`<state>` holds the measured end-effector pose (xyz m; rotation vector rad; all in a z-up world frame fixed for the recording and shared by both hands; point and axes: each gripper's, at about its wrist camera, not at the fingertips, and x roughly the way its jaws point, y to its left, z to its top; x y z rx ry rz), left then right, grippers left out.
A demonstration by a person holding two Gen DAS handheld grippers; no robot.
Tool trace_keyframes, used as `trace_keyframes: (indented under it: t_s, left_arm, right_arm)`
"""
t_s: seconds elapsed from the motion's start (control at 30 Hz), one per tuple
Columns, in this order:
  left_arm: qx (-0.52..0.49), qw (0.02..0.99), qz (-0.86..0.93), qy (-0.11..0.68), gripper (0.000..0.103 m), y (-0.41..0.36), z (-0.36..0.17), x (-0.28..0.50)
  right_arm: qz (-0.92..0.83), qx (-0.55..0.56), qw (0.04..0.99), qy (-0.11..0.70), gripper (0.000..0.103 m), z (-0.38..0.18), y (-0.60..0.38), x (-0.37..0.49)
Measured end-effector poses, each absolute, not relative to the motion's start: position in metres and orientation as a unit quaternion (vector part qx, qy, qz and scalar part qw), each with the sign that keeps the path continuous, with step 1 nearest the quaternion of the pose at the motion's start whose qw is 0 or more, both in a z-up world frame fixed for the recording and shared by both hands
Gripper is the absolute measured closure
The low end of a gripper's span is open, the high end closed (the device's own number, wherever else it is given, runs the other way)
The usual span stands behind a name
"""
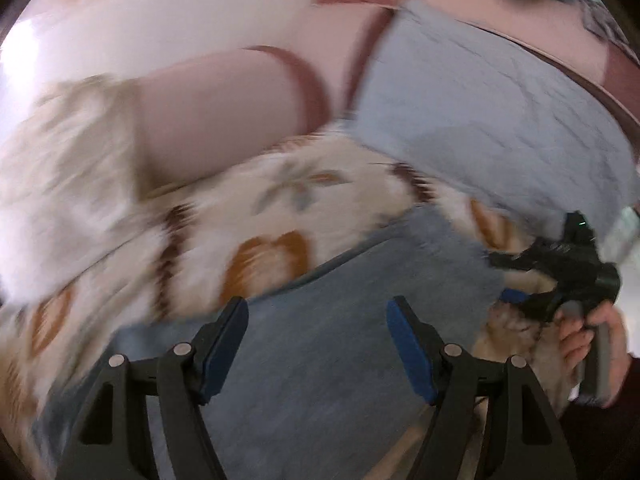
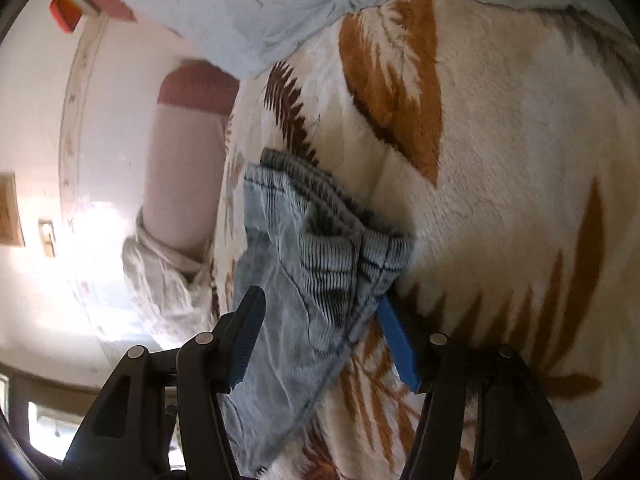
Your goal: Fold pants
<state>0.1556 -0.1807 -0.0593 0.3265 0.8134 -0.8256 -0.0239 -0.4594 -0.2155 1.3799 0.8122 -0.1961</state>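
Observation:
Light blue jeans lie on a cream blanket with brown leaf shapes; the left wrist view is blurred by motion. My left gripper is open above the denim, with nothing between its fingers. In the right wrist view the jeans' ribbed waistband end lies between the spread fingers of my right gripper, bunched and folded over. The jaws stand wide apart around the cloth and do not pinch it. The right gripper also shows in the left wrist view, held by a hand at the jeans' right end.
A pale blue quilted cover lies on the bed beyond the jeans. A pink bolster and a crumpled white cloth lie at the bed's edge. The cream blanket spreads to the right.

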Motion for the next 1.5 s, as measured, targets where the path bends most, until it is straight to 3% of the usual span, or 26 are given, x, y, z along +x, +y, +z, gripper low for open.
trace_keyframes:
  t_s: [0.1, 0.17, 0.2, 0.23, 0.3, 0.43, 0.7, 0.83, 0.97, 1.0, 1.07, 1.23, 1.5]
  left_arm:
    - [0.174, 0.785, -0.439, 0.400, 0.029, -0.235, -0.066, 0.170]
    - [0.196, 0.768, -0.457, 0.404, 0.030, -0.271, -0.074, 0.173]
    - [0.206, 0.759, -0.464, 0.408, 0.036, -0.284, -0.079, 0.175]
    - [0.212, 0.748, -0.472, 0.416, 0.046, -0.298, -0.084, 0.179]
    - [0.221, 0.724, -0.490, 0.433, 0.058, -0.325, -0.098, 0.185]
    - [0.251, 0.684, -0.519, 0.446, 0.063, -0.366, -0.120, 0.189]
    - [0.274, 0.633, -0.556, 0.464, 0.063, -0.415, -0.149, 0.213]
    - [0.292, 0.628, -0.554, 0.462, 0.049, -0.423, -0.163, 0.219]
    - [0.280, 0.627, -0.565, 0.458, 0.047, -0.424, -0.169, 0.217]
    - [0.280, 0.628, -0.567, 0.454, 0.048, -0.422, -0.169, 0.215]
    - [0.278, 0.625, -0.578, 0.445, 0.065, -0.418, -0.168, 0.210]
    - [0.288, 0.644, -0.580, 0.406, 0.085, -0.414, -0.164, 0.183]
    - [0.268, 0.673, -0.578, 0.375, 0.087, -0.392, -0.128, 0.172]
  right_arm:
    - [-0.102, 0.619, 0.695, 0.352, 0.054, -0.214, -0.457, -0.026]
    - [-0.112, 0.628, 0.685, 0.352, 0.082, -0.218, -0.459, -0.030]
    - [-0.114, 0.638, 0.674, 0.354, 0.084, -0.224, -0.461, -0.032]
    - [-0.112, 0.645, 0.668, 0.354, 0.085, -0.228, -0.466, -0.037]
    - [-0.107, 0.648, 0.666, 0.352, 0.085, -0.229, -0.469, -0.039]
    - [-0.109, 0.644, 0.667, 0.358, 0.085, -0.229, -0.469, -0.039]
    - [-0.095, 0.643, 0.665, 0.368, 0.086, -0.230, -0.470, -0.031]
    - [-0.090, 0.634, 0.671, 0.374, 0.086, -0.230, -0.470, -0.027]
    - [-0.086, 0.635, 0.670, 0.376, 0.086, -0.231, -0.469, -0.021]
    - [-0.085, 0.634, 0.670, 0.377, 0.086, -0.231, -0.469, -0.019]
    - [-0.084, 0.631, 0.672, 0.378, 0.085, -0.232, -0.468, -0.016]
    - [-0.081, 0.628, 0.676, 0.375, 0.086, -0.231, -0.468, -0.015]
    - [-0.083, 0.606, 0.699, 0.369, 0.087, -0.218, -0.462, -0.012]
